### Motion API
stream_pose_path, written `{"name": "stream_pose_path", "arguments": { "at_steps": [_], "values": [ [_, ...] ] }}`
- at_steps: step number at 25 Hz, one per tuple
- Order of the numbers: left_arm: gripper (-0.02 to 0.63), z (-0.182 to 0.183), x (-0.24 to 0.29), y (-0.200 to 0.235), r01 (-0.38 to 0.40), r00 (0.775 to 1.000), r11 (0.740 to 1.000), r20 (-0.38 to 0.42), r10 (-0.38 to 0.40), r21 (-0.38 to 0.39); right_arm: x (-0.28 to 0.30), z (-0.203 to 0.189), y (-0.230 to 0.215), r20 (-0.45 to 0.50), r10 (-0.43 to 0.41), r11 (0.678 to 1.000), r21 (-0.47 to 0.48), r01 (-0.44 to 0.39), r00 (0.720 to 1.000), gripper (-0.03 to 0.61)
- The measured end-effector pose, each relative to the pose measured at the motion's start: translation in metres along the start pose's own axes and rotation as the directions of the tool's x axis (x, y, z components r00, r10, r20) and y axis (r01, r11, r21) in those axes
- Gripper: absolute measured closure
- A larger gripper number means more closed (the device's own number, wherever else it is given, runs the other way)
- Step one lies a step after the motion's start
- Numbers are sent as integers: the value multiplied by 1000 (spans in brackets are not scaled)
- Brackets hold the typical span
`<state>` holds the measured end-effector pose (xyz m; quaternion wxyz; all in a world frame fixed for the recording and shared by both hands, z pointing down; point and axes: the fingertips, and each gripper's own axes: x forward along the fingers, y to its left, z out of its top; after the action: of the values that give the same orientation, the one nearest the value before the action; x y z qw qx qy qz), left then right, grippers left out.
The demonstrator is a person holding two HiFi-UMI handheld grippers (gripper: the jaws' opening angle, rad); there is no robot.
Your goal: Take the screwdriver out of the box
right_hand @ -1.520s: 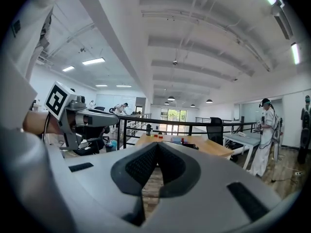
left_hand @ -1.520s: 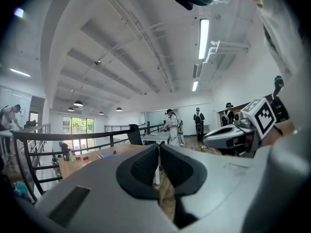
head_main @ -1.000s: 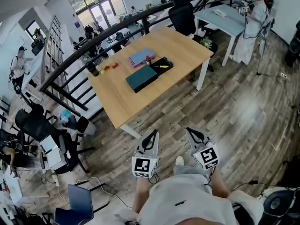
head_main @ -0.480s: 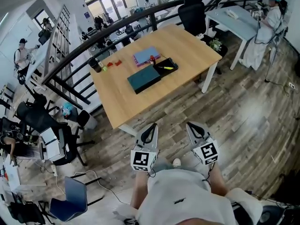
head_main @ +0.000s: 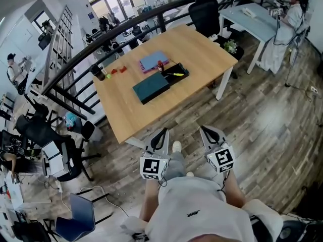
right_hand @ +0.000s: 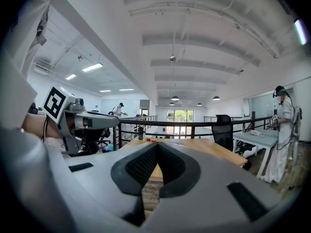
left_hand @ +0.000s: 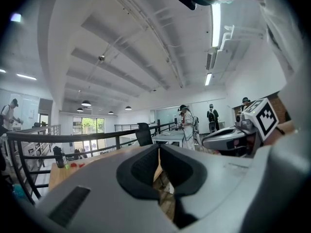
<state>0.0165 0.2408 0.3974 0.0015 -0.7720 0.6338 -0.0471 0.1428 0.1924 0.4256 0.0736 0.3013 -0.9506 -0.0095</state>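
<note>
Our left gripper and right gripper, both closed empty, hover well short of the counter; screwdriver lies in its box.

We see a light wooden rectangular table with white legs in the upper middle of the head view. It stands on a grey-brown plank floor. Near its centre lies a black open box, touching a dark teal flat rectangular lid at its lower left. Just above them lies a flat purple-blue pad, with a small red upright object beside it. Toward the table's left edge we find small red pieces and a dark cylindrical bottle.
</note>
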Motion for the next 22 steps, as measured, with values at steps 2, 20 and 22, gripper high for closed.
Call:
{"name": "stream_pose_path", "arguments": {
  "at_steps": [2,20,22],
  "values": [
    [594,-3,8,7,-2,1000,1000,0,2,6,8,-3,-5,-1,-6,1000,-3,6,1000,583],
    [594,-14,140,106,87,996,996,-18,-87,6,148,-1,-73,-52,-56,998,10,57,997,584],
    [594,-16,156,119,102,994,995,-26,-102,1,168,1,-79,-59,-53,998,10,54,997,583]
  ]
}}
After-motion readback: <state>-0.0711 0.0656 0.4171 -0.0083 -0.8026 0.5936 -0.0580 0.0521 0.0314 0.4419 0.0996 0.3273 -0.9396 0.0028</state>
